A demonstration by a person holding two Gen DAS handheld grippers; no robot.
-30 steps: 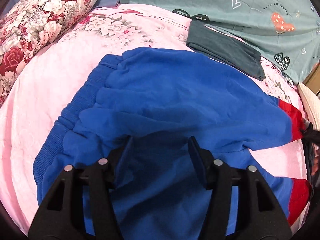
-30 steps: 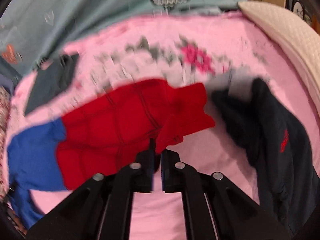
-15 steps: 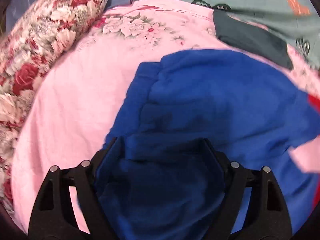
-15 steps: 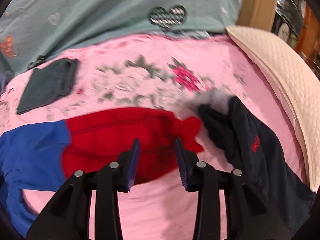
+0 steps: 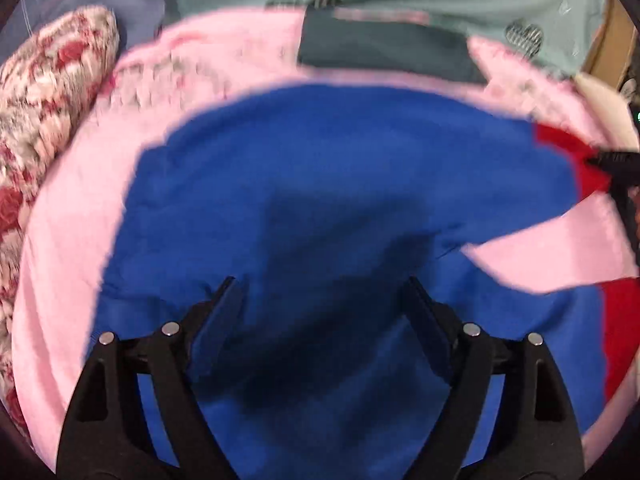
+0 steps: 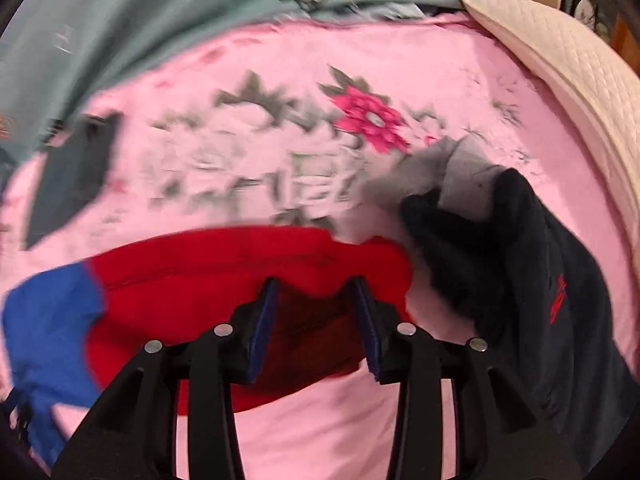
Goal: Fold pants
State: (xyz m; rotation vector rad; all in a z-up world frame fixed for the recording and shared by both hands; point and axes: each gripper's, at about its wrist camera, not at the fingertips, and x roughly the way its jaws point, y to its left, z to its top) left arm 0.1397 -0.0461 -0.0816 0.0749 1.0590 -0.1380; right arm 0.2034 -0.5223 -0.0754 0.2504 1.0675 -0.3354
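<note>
Blue pants (image 5: 340, 184) with red lower legs lie spread on a pink bed sheet (image 5: 68, 248). My left gripper (image 5: 320, 292) is open wide just above the blue upper part, holding nothing. In the right wrist view the red leg ends (image 6: 240, 264) lie below my right gripper (image 6: 316, 292), which is open and empty over their edge. The blue part also shows at the left of that view (image 6: 44, 320). The right gripper's black tip shows at the right edge of the left wrist view (image 5: 616, 160), by the red cuff.
A folded dark grey garment (image 5: 384, 52) lies at the back on the sheet. A dark navy garment (image 6: 520, 264) lies crumpled right of the red legs. A floral pillow (image 5: 44, 120) sits left, a cream quilted cushion (image 6: 560, 52) right, a teal heart-print cover (image 6: 160, 12) behind.
My right gripper, shut a second ago, has opened and let the red leg ends drop flat. My left gripper has opened wider and shifted over the blue part.
</note>
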